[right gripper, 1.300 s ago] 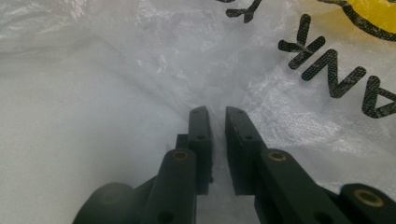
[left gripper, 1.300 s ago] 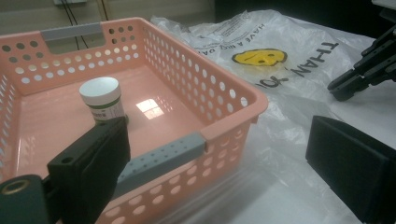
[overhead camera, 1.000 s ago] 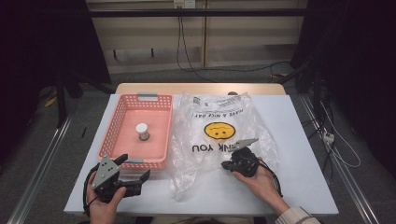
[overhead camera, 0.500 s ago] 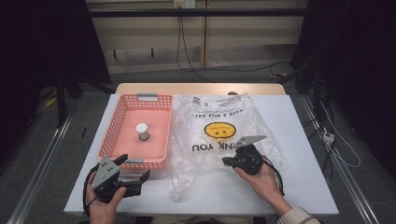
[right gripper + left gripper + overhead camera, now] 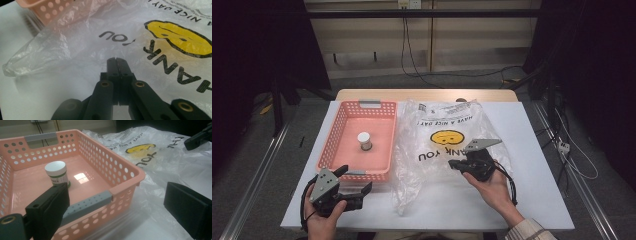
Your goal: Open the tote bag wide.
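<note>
Right gripper [image 5: 455, 165] angled over the plastic bag [image 5: 442, 145] – fingers together

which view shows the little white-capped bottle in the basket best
The left gripper view: the bottle stands upright, close and sharp on the pink basket floor, its white cap and green-printed label visible. The high view shows it small, from above, mostly the cap. In the right gripper view, just a basket corner appears.

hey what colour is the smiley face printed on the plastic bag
Yellow with black outlines; the smiley face on the plastic bag shows best in the right gripper view.
</note>
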A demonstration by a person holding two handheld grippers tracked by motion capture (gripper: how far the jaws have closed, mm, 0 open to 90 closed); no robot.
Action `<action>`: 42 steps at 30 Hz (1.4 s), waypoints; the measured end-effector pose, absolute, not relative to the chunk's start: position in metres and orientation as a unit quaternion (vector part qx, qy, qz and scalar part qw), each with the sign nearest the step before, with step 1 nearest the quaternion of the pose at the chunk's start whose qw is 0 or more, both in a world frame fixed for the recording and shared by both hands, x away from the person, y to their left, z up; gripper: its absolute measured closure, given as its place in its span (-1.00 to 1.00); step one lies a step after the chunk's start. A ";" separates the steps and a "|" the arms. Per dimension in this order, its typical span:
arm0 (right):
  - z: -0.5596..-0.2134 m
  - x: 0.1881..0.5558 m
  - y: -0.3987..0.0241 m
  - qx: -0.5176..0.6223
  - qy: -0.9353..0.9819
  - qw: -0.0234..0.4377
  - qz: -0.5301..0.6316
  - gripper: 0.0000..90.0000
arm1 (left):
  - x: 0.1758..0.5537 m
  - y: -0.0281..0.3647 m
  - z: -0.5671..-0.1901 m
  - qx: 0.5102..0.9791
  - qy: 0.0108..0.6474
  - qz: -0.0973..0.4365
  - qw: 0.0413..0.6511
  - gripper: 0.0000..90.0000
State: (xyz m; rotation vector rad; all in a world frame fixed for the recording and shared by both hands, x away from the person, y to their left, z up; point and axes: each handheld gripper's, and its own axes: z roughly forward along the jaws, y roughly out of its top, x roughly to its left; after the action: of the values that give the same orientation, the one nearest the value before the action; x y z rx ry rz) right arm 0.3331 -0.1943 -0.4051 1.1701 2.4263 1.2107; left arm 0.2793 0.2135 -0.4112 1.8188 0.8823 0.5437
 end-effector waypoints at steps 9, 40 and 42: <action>-0.394 0.341 -0.199 0.403 0.795 0.089 0.443 1.00 | 0.279 0.214 -0.411 0.750 0.367 0.224 0.503 -0.86; -0.345 0.372 -0.206 0.393 0.737 0.109 0.539 1.00 | 0.281 0.219 -0.409 0.740 0.373 0.226 0.512 -0.86; -0.346 0.372 -0.206 0.393 0.738 0.106 0.538 1.00 | 0.281 0.219 -0.409 0.743 0.372 0.227 0.508 -0.86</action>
State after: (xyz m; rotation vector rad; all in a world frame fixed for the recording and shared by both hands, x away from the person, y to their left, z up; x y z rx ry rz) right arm 0.3724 -0.2063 -0.3462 1.1593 2.1743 1.5849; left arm 0.2809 0.2195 -0.4093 1.7900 0.8960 0.5470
